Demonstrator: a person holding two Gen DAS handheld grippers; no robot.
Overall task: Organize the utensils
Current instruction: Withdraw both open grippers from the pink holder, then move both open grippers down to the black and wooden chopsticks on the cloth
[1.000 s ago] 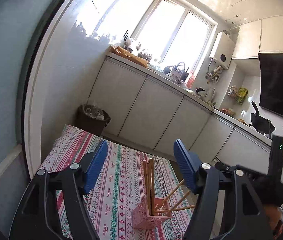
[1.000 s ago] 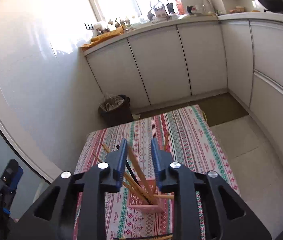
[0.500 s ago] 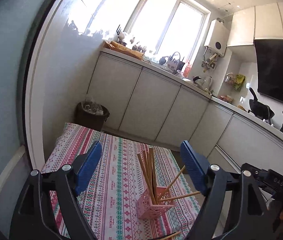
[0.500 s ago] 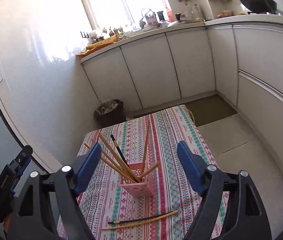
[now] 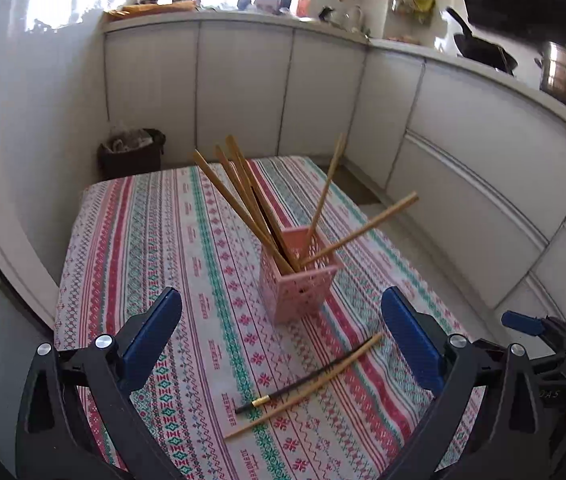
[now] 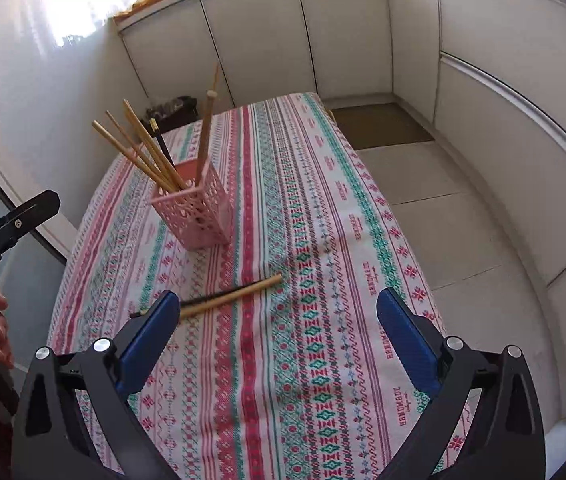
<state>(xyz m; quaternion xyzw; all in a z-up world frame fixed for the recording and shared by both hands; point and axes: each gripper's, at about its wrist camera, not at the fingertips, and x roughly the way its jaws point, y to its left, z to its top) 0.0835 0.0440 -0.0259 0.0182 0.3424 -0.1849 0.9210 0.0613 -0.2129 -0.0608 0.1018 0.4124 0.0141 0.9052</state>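
Observation:
A pink perforated holder stands on the patterned tablecloth, with several wooden chopsticks leaning out of it. It also shows in the right wrist view. A wooden chopstick and a black chopstick lie side by side on the cloth in front of the holder; the wooden one also shows in the right wrist view. My left gripper is open and empty above the loose pair. My right gripper is open and empty, to the right of the pair.
White cabinets line the far and right sides. A dark bin stands past the table's far left corner. A pot and pan sit on the counter. Bare floor lies right of the table.
Both grippers have pulled back and tilted down toward the table. The right gripper, narrow around chopsticks a second ago, has opened wide. The loose pair on the cloth has come into view.

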